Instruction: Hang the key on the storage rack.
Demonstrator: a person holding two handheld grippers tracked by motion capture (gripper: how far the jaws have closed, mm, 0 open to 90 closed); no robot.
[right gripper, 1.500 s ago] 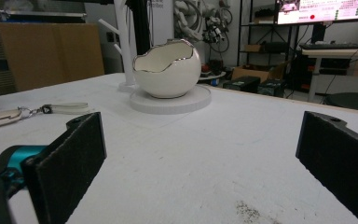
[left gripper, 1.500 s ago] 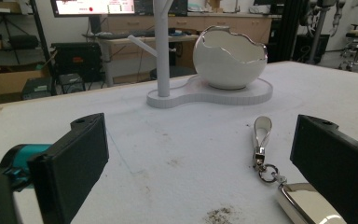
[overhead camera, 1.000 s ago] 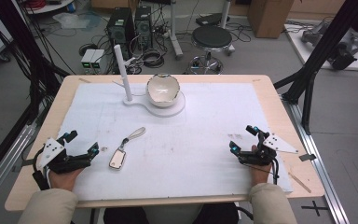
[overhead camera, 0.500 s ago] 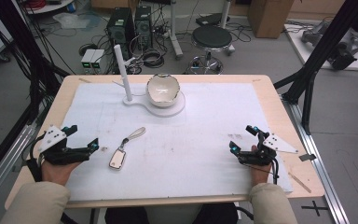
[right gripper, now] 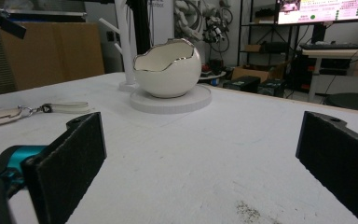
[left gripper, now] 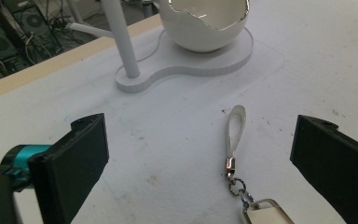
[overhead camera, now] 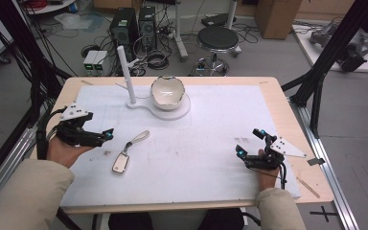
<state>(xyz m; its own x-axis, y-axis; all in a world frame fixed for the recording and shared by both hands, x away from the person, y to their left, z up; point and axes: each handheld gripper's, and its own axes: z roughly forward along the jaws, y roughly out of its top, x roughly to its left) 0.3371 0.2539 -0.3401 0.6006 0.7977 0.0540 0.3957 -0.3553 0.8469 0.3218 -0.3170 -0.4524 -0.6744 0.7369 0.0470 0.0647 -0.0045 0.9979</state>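
The left tool (overhead camera: 100, 136) hovers wide open just short of the key fob (overhead camera: 120, 164), not yet grasped; right tool (overhead camera: 251, 143) waits open.

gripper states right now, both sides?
Left gripper: open, holding nothing, jaws either side of the key fob strap, not touching it.
Right gripper: open, holding nothing.

I'm getting even, bright overhead light; the white table (overhead camera: 211, 143) is throwing almost no shadows. My high view is looking soft and grainy, and both gripper views' near jaws are blurring slightly.
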